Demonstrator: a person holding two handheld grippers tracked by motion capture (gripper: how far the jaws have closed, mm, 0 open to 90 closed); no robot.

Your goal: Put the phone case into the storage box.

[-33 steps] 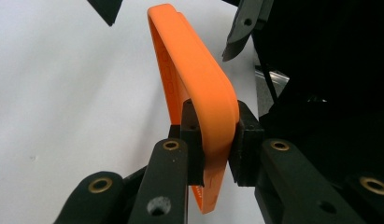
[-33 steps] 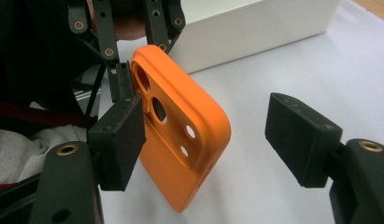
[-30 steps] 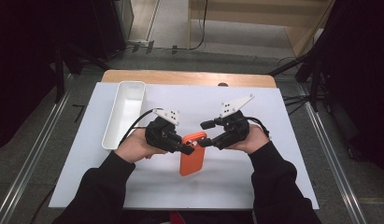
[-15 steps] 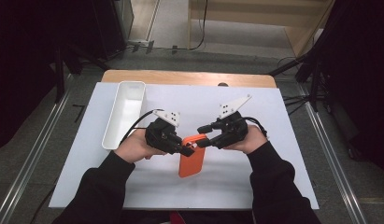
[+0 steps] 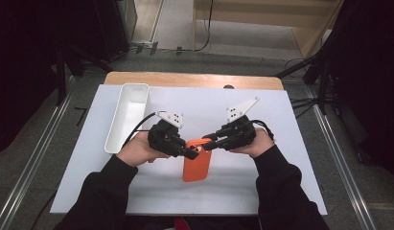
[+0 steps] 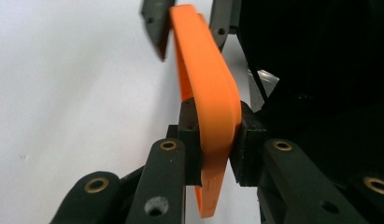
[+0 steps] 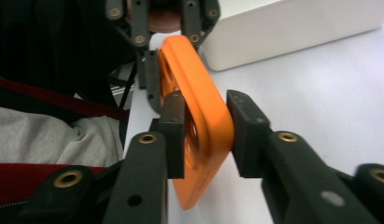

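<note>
While both tools (image 5: pixel 193 152) (image 5: pixel 210 142) pinch the orange case (image 5: pixel 196 166), its upper edge seems hidden.

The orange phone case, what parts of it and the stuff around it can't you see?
- Soft orange rubber phone case: in the high view its top end is hidden by both sets of black jaws.
- Same case: the left gripper view shows it edge-on, its bottom cut off by the frame.
- Long white plastic tray: in the right gripper view the frame crops it, so its inside is unseen.
</note>
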